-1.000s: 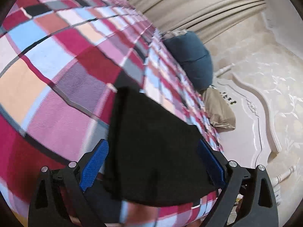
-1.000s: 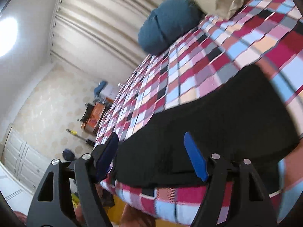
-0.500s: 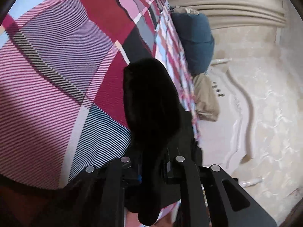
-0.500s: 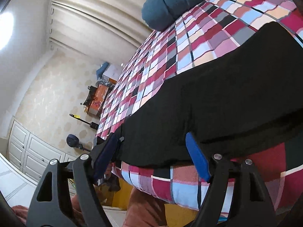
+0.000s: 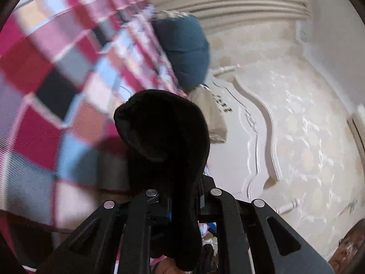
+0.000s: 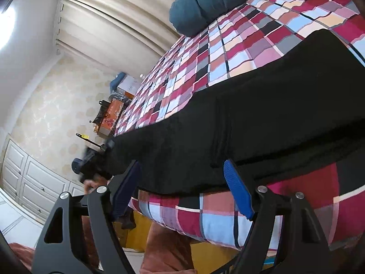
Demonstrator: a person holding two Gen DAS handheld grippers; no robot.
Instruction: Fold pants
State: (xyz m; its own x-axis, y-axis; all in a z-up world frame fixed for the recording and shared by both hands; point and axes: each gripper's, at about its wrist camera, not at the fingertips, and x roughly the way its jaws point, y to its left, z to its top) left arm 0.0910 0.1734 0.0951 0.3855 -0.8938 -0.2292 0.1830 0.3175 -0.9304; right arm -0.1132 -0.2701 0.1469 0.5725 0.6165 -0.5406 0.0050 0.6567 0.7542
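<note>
The left gripper [image 5: 182, 202] has its jaws pressed together on a bunched fold of the black pants [image 5: 164, 125], which bulges up in a rounded lump directly ahead of the fingers and hangs down between the black linkage arms. The left wrist view alone shows a carved cream headboard [image 5: 257, 141] with scrolled moulding, a patterned cream wall behind it, and a beige pillow [image 5: 214, 116] lying against the far end of the bed; this view is motion-blurred over the bedspread. The right wrist view alone shows the full extent of the garment: the pants [image 6: 262, 114] lie flat as a long matte, slightly fuzzy black band across the near edge of the checked bedspread [image 6: 228, 34], woven in red, pink, blue, grey and black squares. The right gripper [image 6: 182, 187] has its ribbed blue fingers [image 6: 238, 191] spread wide, holding nothing, positioned just in front of the pants' near edge. Both views show a rounded teal cushion [image 6: 205, 4] at the far end. Pleated cream curtains [image 6: 109, 16] and white panelled cabinets [image 6: 29, 182] appear at the left in the right wrist view.
</note>
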